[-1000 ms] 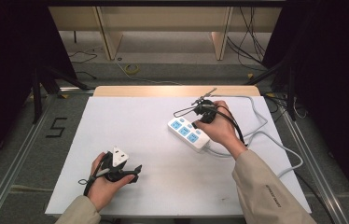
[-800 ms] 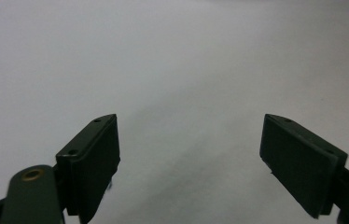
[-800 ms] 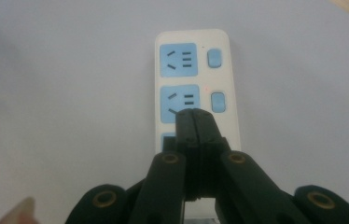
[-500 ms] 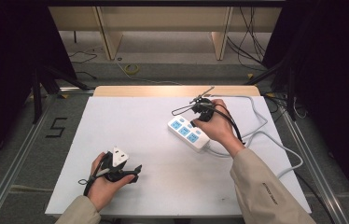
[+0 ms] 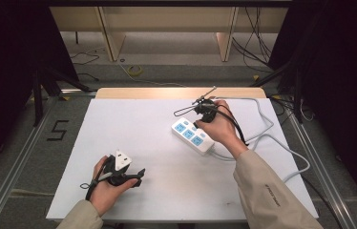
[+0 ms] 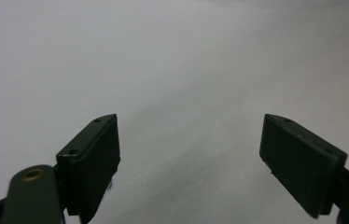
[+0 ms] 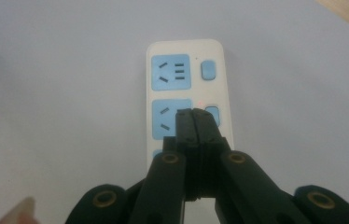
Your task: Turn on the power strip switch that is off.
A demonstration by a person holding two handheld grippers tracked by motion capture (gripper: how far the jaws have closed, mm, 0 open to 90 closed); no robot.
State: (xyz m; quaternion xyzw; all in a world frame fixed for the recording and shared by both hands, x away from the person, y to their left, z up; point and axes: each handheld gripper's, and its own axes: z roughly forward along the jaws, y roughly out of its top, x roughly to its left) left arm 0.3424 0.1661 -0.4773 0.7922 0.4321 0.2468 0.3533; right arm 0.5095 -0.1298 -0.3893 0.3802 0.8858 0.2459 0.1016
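The right gripper (image 7: 195, 116), fingers pressed together and holding nothing, hovers at the middle rocker switch (image 7: 212, 114) of the white power strip (image 7: 189, 88) lying right of centre on the worktop (image 5: 133, 124). Press straight down on that switch, not the blue socket beside it. The left gripper (image 6: 189, 154) rests wide open and empty.

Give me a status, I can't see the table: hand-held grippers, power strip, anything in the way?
Right hand-held gripper shut, empty, tips over power strip middle socket. Left hand-held gripper open, empty, over bare table. Nothing blocking.

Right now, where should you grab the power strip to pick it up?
Probably across its two long sides, coming straight down from above. The power strip lies flat on the table and is long and narrow, so open jaws could span its width; avoid the cable end.
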